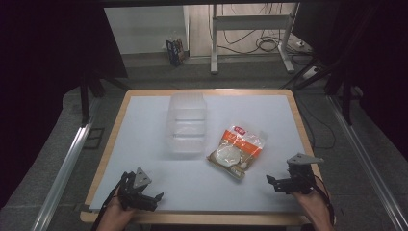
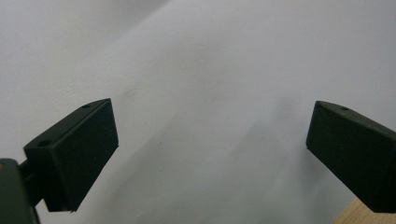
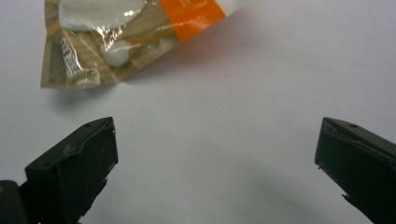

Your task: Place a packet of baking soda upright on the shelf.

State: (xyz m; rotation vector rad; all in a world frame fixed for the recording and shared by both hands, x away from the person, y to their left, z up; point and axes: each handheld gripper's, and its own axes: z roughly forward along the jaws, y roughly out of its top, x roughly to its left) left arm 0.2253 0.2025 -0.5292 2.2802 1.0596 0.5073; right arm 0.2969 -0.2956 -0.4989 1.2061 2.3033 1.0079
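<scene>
A snack bag (image 1: 237,151), brown with an orange and white label, lies flat on the white table top (image 1: 144,139) right of centre. Its near corner shows at the top left of the right gripper view (image 3: 126,32). A clear plastic container (image 1: 186,123) stands left of the bag, toward the middle. My left gripper (image 1: 144,192) rests open near the front left edge, its jaws wide apart over bare white surface (image 2: 210,135). At the front right my right gripper (image 1: 284,183) is also open, nothing between its jaws (image 3: 215,154), a short way in front of the bag.
The table has a wooden rim (image 1: 298,115). Beyond it are a white desk frame (image 1: 250,33) with cables on the floor, a small box (image 1: 175,50), and metal rails (image 1: 370,163) along both sides. A corner of the wooden rim (image 2: 364,214) shows by the left gripper.
</scene>
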